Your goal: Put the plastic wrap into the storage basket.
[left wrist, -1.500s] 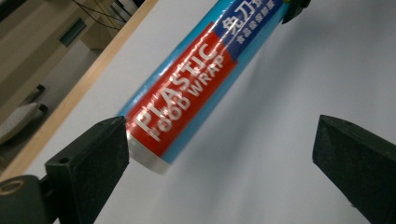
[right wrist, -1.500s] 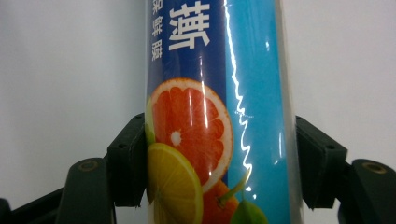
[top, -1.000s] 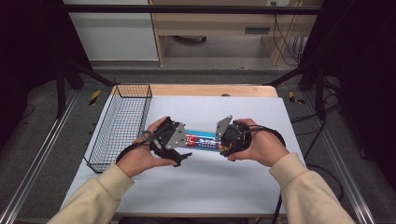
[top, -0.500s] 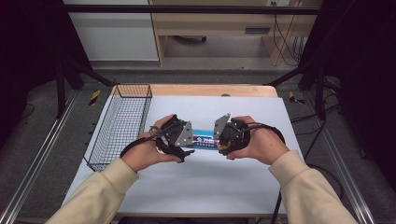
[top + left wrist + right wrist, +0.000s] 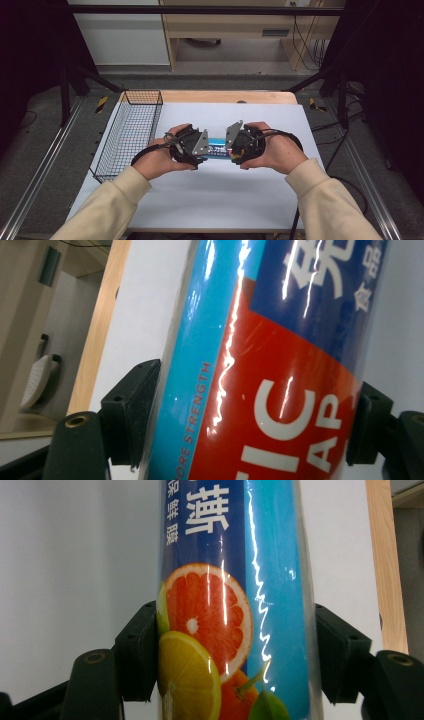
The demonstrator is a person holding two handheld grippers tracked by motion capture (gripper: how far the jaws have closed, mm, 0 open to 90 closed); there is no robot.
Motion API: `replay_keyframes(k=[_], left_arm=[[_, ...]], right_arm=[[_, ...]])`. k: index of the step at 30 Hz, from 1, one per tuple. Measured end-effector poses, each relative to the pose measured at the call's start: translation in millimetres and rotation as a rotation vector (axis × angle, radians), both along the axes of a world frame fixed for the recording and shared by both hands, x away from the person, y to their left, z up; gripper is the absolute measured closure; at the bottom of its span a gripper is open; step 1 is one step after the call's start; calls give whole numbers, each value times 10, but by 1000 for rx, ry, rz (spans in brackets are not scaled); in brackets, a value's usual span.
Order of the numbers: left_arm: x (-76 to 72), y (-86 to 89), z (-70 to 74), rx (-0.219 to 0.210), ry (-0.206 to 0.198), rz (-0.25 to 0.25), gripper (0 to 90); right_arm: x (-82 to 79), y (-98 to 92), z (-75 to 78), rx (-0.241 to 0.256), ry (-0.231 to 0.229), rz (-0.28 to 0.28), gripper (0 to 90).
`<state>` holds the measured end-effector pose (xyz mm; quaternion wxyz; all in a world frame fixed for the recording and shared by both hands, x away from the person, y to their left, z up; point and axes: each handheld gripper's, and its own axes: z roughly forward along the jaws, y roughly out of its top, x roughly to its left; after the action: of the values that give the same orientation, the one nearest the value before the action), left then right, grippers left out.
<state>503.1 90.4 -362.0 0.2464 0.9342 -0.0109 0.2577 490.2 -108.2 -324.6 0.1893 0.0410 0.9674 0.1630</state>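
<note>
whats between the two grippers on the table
A blue plastic-wrap box spans the gap between the left gripper and right gripper, each clamping one end; the high view shows it.

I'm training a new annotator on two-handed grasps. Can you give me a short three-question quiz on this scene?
1. True or false: both jaws of the left hand-held gripper press on the plastic wrap box.
2. Which fruit picture lies between the jaws of the right hand-held gripper? A) citrus slices B) bananas C) grapes
3. On which side of the white table in the high view does the wire basket stand?

Key: 1 true; 2 A; 3 left.
</note>
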Motion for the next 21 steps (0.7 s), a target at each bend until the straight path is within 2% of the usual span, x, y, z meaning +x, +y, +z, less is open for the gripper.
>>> replay_keyframes(k=[5,17,21], left_arm=[[-1,-6,-7,16,6,0,256],[-27,11,-39,15,13,1,265],[-60,17,-32,3,-12,12,266]], right_arm=[[-8,6,-19,4,-2,-2,319],[-4,11,-63,11,12,7,319],[2,2,-66,9,-8,24,316]])
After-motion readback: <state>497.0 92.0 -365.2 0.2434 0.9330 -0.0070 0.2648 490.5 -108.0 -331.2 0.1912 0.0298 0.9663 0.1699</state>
